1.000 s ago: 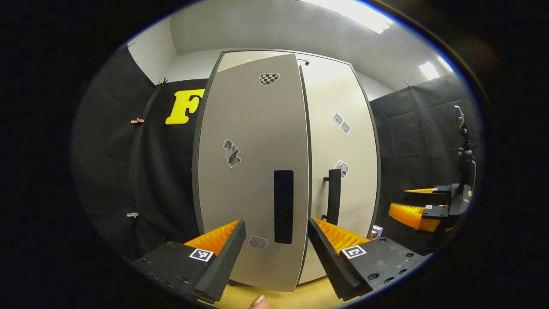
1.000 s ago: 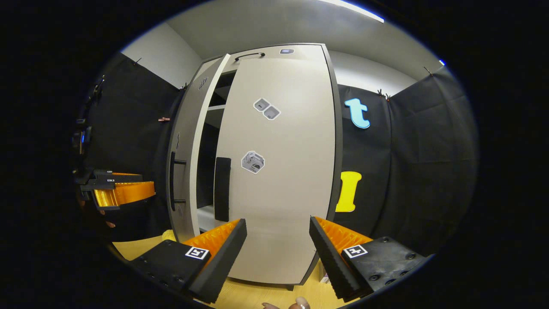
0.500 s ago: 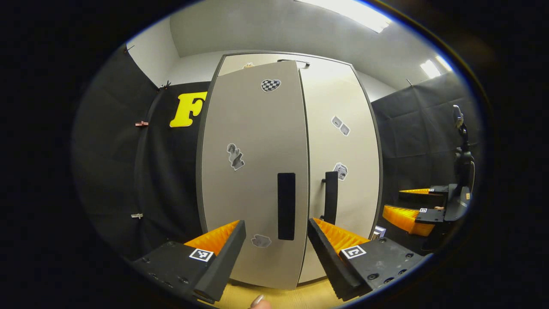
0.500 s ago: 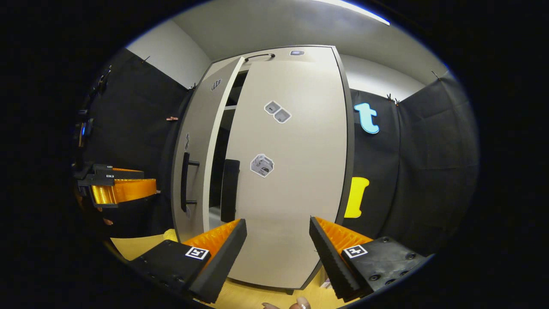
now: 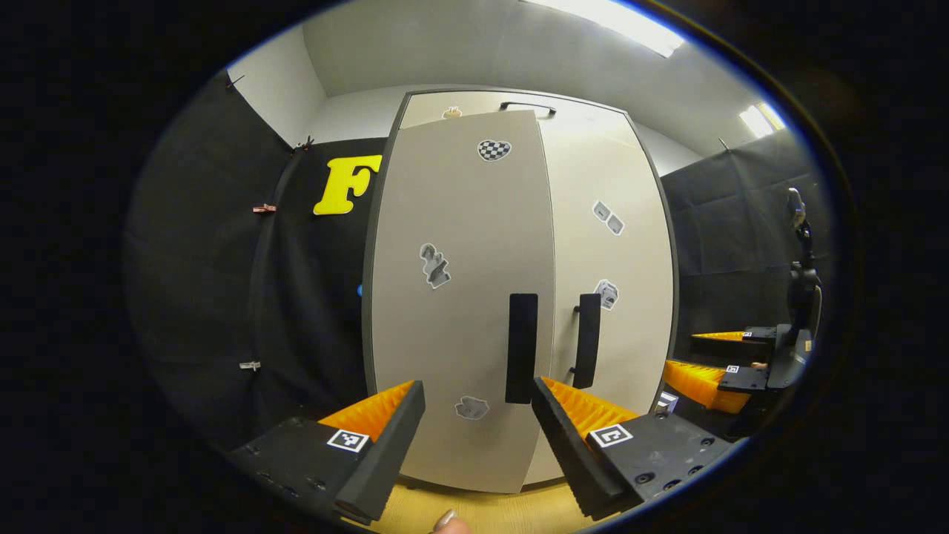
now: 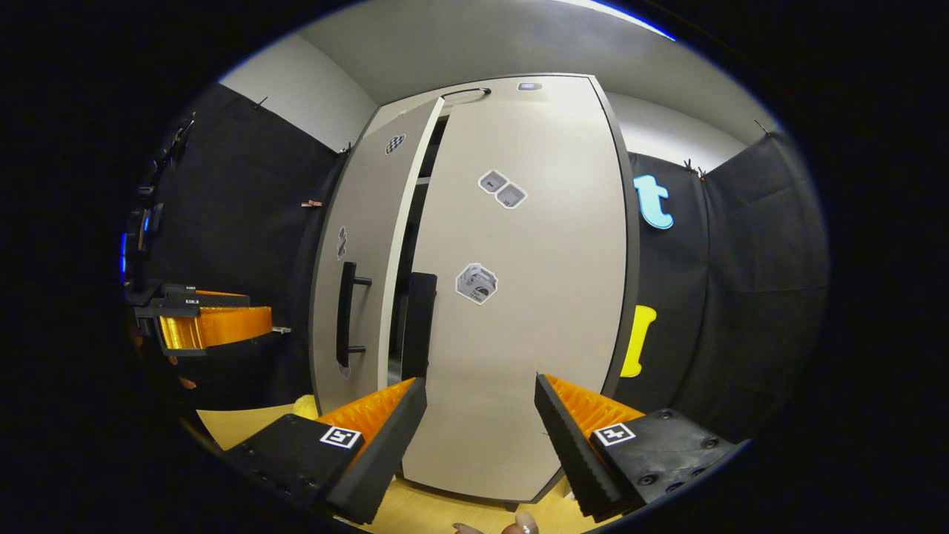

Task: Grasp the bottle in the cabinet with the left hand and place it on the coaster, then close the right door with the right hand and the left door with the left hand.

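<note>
Black cloth behind cabinet. Left door (image 5: 460, 297) ajar at frame centre; left gripper (image 5: 478, 437) wide open, empty; push flat beside handle (image 5: 522, 347).

walls: black cloth (image 5: 215, 282) below white wall (image 5: 270, 89) | ceiling: grey, light panel (image 5: 608, 18) | desk (image 6: 237, 423): pale wood
</note>
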Tool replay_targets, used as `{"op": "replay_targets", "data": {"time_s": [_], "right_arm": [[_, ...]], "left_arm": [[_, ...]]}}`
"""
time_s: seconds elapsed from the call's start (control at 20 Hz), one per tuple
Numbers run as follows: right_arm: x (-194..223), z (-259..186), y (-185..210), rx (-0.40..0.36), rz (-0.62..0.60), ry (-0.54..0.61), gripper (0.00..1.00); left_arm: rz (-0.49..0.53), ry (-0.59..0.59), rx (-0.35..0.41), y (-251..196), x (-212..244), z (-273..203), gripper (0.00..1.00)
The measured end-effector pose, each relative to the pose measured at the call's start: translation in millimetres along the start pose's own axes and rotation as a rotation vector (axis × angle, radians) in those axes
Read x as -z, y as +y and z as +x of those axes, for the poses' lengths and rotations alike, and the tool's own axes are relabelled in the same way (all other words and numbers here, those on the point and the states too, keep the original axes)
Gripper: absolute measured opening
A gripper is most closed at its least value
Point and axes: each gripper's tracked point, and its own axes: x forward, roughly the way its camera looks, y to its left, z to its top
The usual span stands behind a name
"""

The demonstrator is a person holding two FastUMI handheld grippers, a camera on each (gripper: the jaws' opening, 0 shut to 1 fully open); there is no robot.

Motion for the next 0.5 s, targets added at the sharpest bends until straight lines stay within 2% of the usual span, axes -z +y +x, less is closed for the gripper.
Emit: {"op": "replay_targets", "data": {"time_s": [0.5], "right_arm": [[-2.8,-3.2,-2.2,0.018,0.0,-0.011,0.98]], "left_arm": [[0.02,-0.002,0.005,-3.2,-0.9,0.8,0.92]]}}
